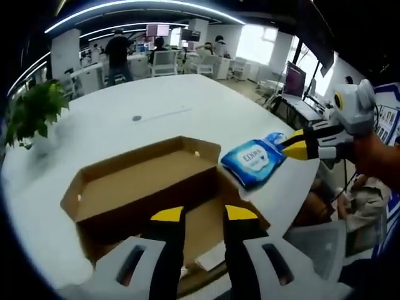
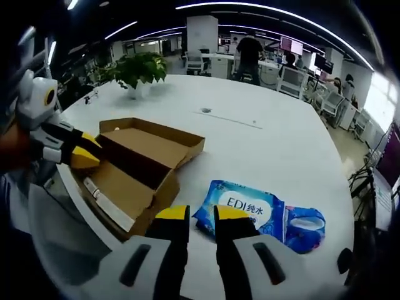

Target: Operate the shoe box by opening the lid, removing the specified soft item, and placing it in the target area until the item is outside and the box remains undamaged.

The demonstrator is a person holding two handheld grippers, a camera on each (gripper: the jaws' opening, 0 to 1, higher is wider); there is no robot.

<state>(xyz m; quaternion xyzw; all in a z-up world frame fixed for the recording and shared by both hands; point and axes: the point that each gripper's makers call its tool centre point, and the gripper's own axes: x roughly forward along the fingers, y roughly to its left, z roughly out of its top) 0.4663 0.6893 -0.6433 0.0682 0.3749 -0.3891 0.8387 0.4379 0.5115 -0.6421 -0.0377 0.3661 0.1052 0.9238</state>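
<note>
Left gripper view puts the big white table ahead of your left gripper, with the open cardboard shoe box lying on it straight beyond your yellow-tipped jaws — its lid is thrown back flat on the far side. Those jaws stand a little apart over the box's near part; whether they touch the cardboard you cannot tell, and nothing is seen between them. Off to the right of them, your right gripper is clenched on the end of the blue wet-wipes pack, which sits outside the box, just beside its far right corner, at the table's edge.

In the right gripper view, your right gripper has the same pack at its tips, its jaws close together at the pack's near edge. To their left lies the box, with your left gripper at its near side. A potted plant stands far beyond it.
</note>
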